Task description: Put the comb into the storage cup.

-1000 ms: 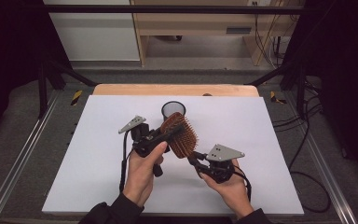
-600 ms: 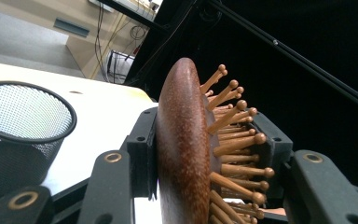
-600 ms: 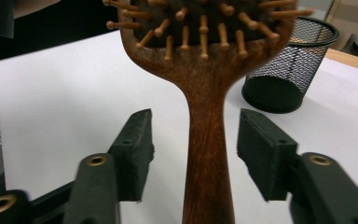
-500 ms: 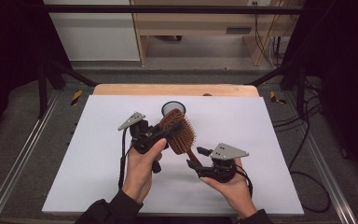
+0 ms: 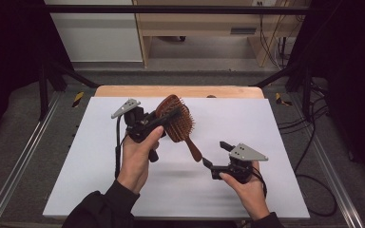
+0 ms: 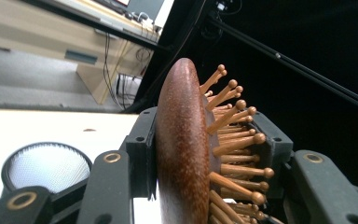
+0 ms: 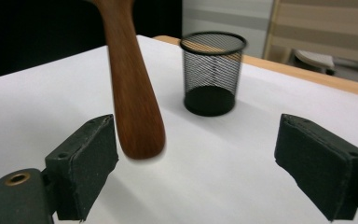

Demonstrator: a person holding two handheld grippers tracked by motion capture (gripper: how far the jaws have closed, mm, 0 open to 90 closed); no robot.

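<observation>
the left gripper (image 5: 159, 121) is clamped on the head of a wooden hairbrush (image 5: 176, 121), held up off the white table (image 5: 275, 142) over its far middle part. in the left gripper view the pads press both sides of the brush (image 6: 182, 154): one on the smooth brown back, the other against the ball-tipped bristles, which point to that picture's right. the brush stands on edge, its handle slanting down toward the right gripper (image 5: 212, 154). that gripper, in the right hand (image 5: 249, 190) near the table's front right, has just been opening; its jaws now stand wide apart and grip nothing. in the right gripper view the end of the handle (image 7: 133, 93) hangs just beside the left-hand pad, between the jaws but with the other pad well apart from it; whether it touches the near pad i cannot tell. a black mesh cup (image 7: 213, 74) stands upright on the table beyond the handle; its round rim (image 6: 46, 163) lies low at the left in the left gripper view. the left hand (image 5: 138, 156) wraps the gripper's body, a dark sleeve below it.
</observation>
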